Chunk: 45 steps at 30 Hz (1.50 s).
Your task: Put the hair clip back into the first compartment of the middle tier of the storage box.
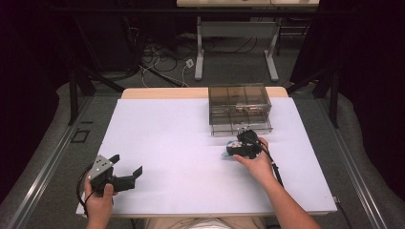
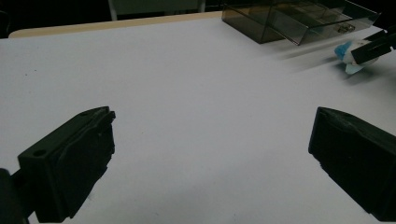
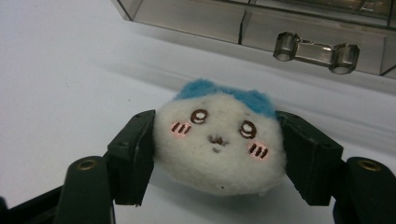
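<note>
Both grippers are over the white table (image 1: 157, 143), doing very different things. On the person's right, the right gripper (image 3: 217, 154) has its two black jaws pressed against either side of a small white plush toy (image 3: 219, 147) with blue ears and pink cheeks; in the right gripper view the toy sits squarely between the jaws, its face turned to the camera, and whether its underside touches the table is hard to tell. In the high view that gripper (image 1: 243, 145) is just in front of the smoky transparent drawer box (image 1: 239, 107) at the far side of the table, and the toy (image 1: 233, 143) peeks out at its left as a pale blue and white spot. The box's clear handle (image 3: 315, 52) is close ahead of the toy. On the person's left, the left gripper (image 1: 125, 172) rests near the front edge, well apart from the box, jaws spread wide with nothing between them; its own view shows bare table between the jaws. As far as I can judge, the pick-up is done: the toy is firmly caught. What seems left is getting it into the box, and I cannot tell whether the drawer facing the toy is open enough to take it.
</note>
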{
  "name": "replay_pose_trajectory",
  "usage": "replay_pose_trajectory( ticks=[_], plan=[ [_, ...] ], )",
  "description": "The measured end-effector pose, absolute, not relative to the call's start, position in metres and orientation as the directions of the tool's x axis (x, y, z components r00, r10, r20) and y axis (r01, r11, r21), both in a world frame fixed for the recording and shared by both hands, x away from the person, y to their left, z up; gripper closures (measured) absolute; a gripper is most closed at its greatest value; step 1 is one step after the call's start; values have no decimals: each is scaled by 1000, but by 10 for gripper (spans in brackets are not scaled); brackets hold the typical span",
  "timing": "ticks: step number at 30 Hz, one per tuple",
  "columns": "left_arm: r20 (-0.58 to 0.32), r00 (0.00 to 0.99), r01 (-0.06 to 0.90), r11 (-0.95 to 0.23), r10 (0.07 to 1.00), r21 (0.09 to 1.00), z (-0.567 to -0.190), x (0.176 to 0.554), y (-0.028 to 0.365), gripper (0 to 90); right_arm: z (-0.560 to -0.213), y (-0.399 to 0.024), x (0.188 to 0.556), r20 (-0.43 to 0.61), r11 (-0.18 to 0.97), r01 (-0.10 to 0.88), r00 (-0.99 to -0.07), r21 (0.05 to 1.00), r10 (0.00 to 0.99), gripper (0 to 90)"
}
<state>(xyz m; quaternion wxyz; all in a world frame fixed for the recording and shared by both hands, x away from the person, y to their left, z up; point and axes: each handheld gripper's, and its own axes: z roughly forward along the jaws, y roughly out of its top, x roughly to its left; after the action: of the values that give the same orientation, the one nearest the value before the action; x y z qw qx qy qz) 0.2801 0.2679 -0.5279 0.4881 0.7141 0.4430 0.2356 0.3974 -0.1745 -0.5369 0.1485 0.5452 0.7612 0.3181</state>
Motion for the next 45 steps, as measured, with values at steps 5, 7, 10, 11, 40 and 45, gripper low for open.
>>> replay_pose_trajectory(
  ticks=[5,7,10,11,40,45],
  plan=[
    [-90,498,404,-139,862,904,-528,280,268,4,-533,-174,394,116,195,723,-357,663,927,326],
    [-95,496,404,-133,863,905,-528,280,268,4,-531,-174,393,118,194,721,-358,665,926,326],
    [-93,497,403,-135,862,905,-528,280,268,4,-527,-173,391,117,193,715,-360,672,925,327],
    [-93,497,402,-135,863,906,-528,280,268,4,-525,-173,391,120,193,715,-362,672,924,327],
    [-87,499,406,-145,862,902,-529,281,268,4,-498,-169,388,147,184,695,-388,696,910,327],
    [-86,498,407,-144,863,902,-529,281,268,4,-494,-168,389,140,185,691,-386,699,912,326]
  ],
)
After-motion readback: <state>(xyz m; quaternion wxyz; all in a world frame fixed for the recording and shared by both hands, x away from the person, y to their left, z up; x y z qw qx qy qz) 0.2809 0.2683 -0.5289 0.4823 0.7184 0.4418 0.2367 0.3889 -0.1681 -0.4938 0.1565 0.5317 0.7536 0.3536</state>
